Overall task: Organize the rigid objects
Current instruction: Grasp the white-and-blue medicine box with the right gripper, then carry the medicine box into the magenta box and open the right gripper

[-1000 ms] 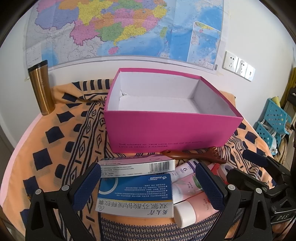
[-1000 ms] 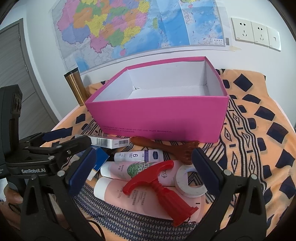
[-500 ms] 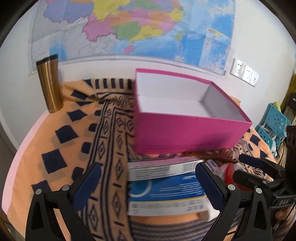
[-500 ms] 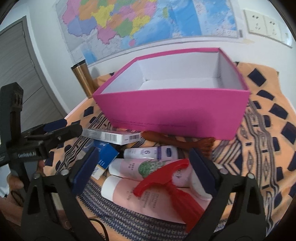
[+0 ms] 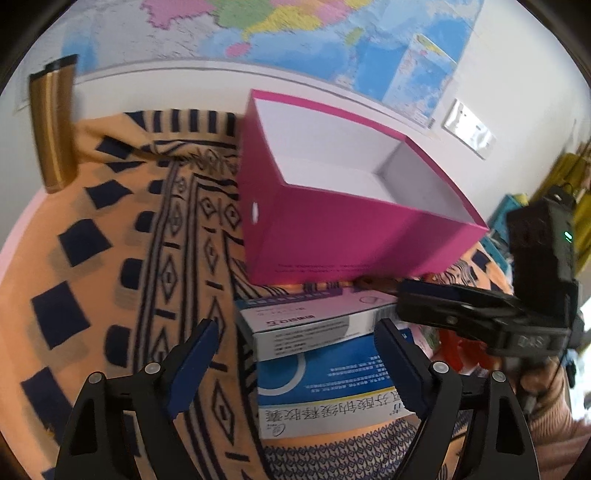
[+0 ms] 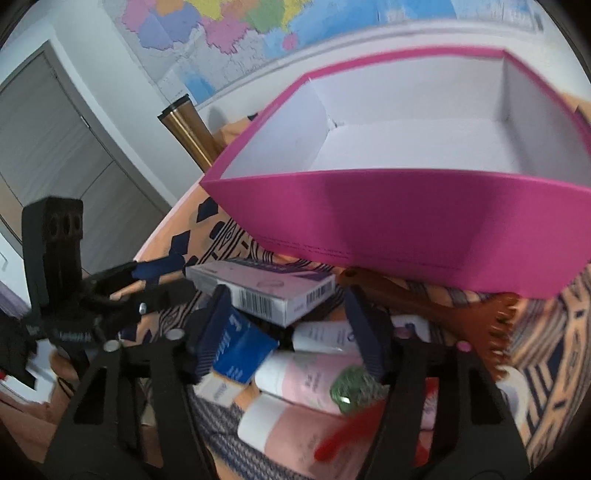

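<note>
Left wrist cam: my left claw point(image 5: 295, 354) closing round white med box point(image 5: 314, 325), no contact yet — right claw point(image 6: 291, 325) closing over tubes point(image 6: 306, 376). Pink box point(image 5: 351, 236) empty, just behind — drop spot prob.

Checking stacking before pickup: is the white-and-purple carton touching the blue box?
Touching. The left wrist view shows the white-and-purple carton lying directly on the blue box, overlapping its far edge.

Wall map point(image 5: 295, 33), gold tumbler point(image 5: 53, 129), patterned cloth point(image 5: 122, 258)
</note>
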Available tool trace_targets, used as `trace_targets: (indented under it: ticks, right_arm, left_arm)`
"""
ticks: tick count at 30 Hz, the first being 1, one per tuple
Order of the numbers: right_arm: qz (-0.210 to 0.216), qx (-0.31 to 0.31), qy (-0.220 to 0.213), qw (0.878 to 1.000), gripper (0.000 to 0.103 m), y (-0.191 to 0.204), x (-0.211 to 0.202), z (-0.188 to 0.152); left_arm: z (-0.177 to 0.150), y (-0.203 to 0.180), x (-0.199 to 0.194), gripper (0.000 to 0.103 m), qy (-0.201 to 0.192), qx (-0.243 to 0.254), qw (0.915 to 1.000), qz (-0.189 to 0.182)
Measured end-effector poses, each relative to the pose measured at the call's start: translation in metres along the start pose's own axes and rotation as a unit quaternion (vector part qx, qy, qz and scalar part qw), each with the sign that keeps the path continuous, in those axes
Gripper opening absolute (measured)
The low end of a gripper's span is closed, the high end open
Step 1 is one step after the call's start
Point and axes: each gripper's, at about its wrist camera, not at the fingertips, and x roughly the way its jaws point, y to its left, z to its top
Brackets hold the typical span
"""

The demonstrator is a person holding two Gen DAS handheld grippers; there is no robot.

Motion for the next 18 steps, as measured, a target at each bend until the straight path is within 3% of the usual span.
trace_targets:
  ticks: [3, 4, 5, 13, 18]
  right_arm:
    - [0.010, 0.008, 0.026, 1.000, 0.060, -0.003, 0.014, 0.003]
    - [0.013, 0.009, 0.032, 0.999, 0.060, -0.004, 0.017, 0.003]
    - [0.020, 0.009, 0.038, 0.999, 0.060, -0.004, 0.019, 0.003]
    - [0.019, -0.001, 0.039, 0.999, 0.054, -0.005, 0.024, 0.000]
    - [-0.008, -0.035, 0.024, 0.999, 0.049, 0.005, 0.018, 0.000]
  left_arm:
    - [0.002, 0.002, 0.008, 0.083, 0.017, 0.003, 0.9998, -0.005]
    - [0.002, 0.002, 0.011, 0.072, 0.025, 0.002, 0.9996, -0.010]
    - [0.002, 0.003, 0.014, 0.068, 0.033, 0.001, 0.9994, -0.013]
    - [0.003, 0.004, 0.018, 0.067, 0.038, 0.007, 0.9992, -0.013]
    - [0.000, -0.003, 0.014, 0.067, 0.028, 0.017, 0.9994, -0.013]
